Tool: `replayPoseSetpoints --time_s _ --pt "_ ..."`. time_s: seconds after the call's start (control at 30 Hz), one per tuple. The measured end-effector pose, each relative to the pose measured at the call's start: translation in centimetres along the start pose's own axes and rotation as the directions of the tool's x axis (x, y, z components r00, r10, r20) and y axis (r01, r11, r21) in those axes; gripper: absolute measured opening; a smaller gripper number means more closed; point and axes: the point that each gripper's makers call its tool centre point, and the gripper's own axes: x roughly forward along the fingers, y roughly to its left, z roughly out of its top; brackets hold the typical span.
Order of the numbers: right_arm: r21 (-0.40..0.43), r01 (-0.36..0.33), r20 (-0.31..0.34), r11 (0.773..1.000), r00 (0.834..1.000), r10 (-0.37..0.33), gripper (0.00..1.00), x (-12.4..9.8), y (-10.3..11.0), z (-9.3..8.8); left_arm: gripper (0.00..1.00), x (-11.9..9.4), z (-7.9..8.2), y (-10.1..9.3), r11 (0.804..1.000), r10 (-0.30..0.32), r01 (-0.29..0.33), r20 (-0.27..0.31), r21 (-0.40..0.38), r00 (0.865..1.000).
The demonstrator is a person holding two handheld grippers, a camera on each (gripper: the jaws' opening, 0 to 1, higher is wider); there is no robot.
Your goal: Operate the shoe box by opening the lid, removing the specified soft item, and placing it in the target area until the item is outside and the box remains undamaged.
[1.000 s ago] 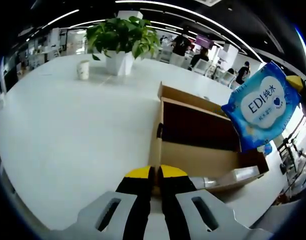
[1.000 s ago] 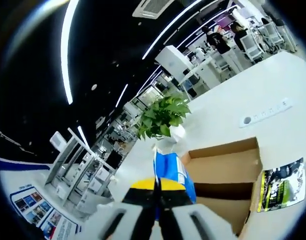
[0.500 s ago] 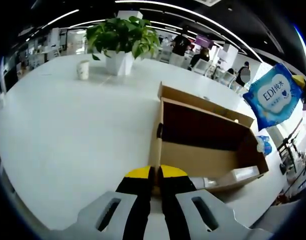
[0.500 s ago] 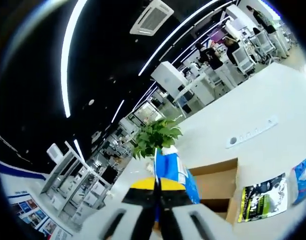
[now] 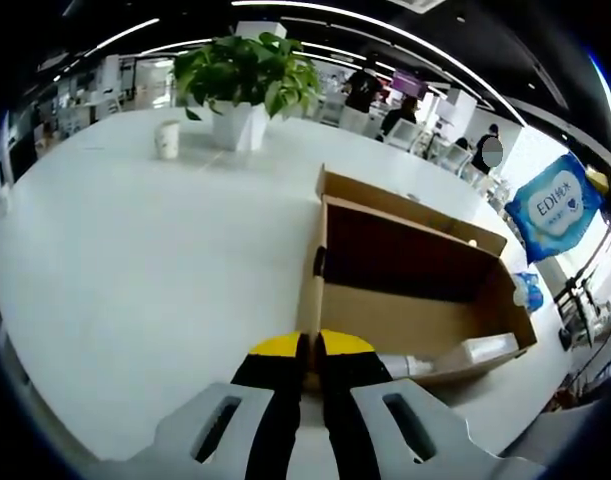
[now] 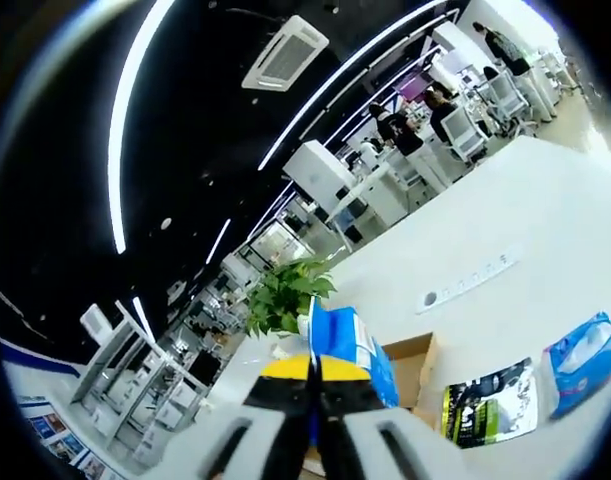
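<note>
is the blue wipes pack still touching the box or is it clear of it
Apart. In the left gripper view the blue wipes pack hangs in the air, held up beyond the open cardboard box, with background showing between them.

Left of the open shoe box (image 5: 405, 290), the white desk (image 5: 135, 280) lies broad and bare. Beyond the box's far left corner, a potted plant (image 5: 243, 85) and paper cup (image 5: 166, 139) block passage.
</note>
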Motion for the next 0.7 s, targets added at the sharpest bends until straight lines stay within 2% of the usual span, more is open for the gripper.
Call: replayPoseSetpoints --time_s 0.3,0.7 --pt "-0.014 0.046 0.006 0.999 0.999 -0.046 0.0 -0.6 -2.1 0.4 0.02 0.0 0.0 0.0 1.0 0.008 -0.008 0.01 0.009 1.0" --pt "0.004 0.107 -0.002 0.994 0.994 -0.107 0.0 -1.5 -5.0 -0.6 0.02 -0.1 0.1 0.4 0.999 0.034 -0.035 0.018 0.033 0.999"
